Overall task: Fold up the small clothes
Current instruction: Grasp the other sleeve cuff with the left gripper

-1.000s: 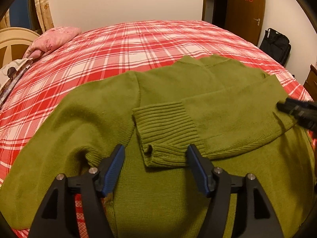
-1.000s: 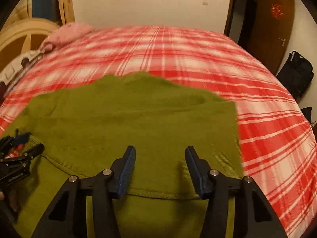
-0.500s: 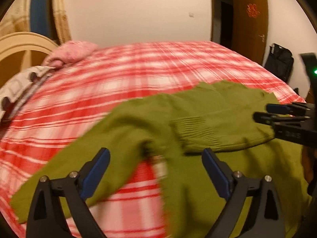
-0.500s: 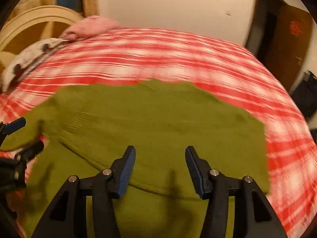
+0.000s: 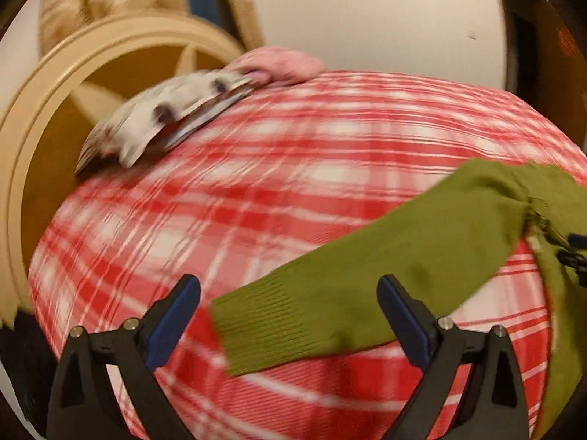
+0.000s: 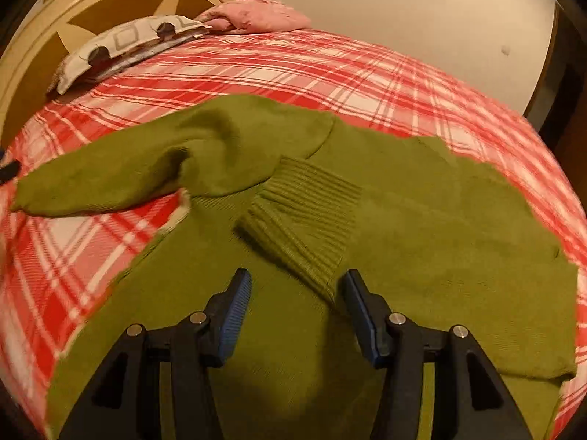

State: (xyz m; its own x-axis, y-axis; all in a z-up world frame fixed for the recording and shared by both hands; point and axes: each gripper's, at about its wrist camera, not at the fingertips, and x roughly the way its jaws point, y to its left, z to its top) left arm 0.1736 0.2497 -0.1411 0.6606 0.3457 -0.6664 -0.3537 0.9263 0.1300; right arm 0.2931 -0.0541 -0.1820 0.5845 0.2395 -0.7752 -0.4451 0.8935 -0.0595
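An olive green sweater [image 6: 440, 220] lies flat on the bed. One sleeve is folded across its body, the ribbed cuff [image 6: 308, 212] resting on the chest. My right gripper [image 6: 298, 275] hovers just in front of that cuff, jaws half apart and pressing nothing. The other sleeve [image 5: 403, 256] stretches out to the side over the bedspread. Its ribbed cuff [image 5: 271, 326] lies between the wide jaws of my left gripper [image 5: 288, 282], which are opening and touch no cloth. The right gripper's tip [image 5: 572, 253] shows at the left view's right edge.
The bed has a red and white plaid cover [image 6: 330, 69]. A pink pillow [image 6: 256, 14] and a patterned pillow [image 6: 128, 40] lie by the rounded cream headboard [image 6: 55, 11]. A white wall stands behind, with a dark doorway at the far right.
My left gripper let go of the folded cuff, opened wide and swung left to the outstretched sleeve's cuff. My right gripper slid left across the sweater to the folded cuff, jaws unchanged.
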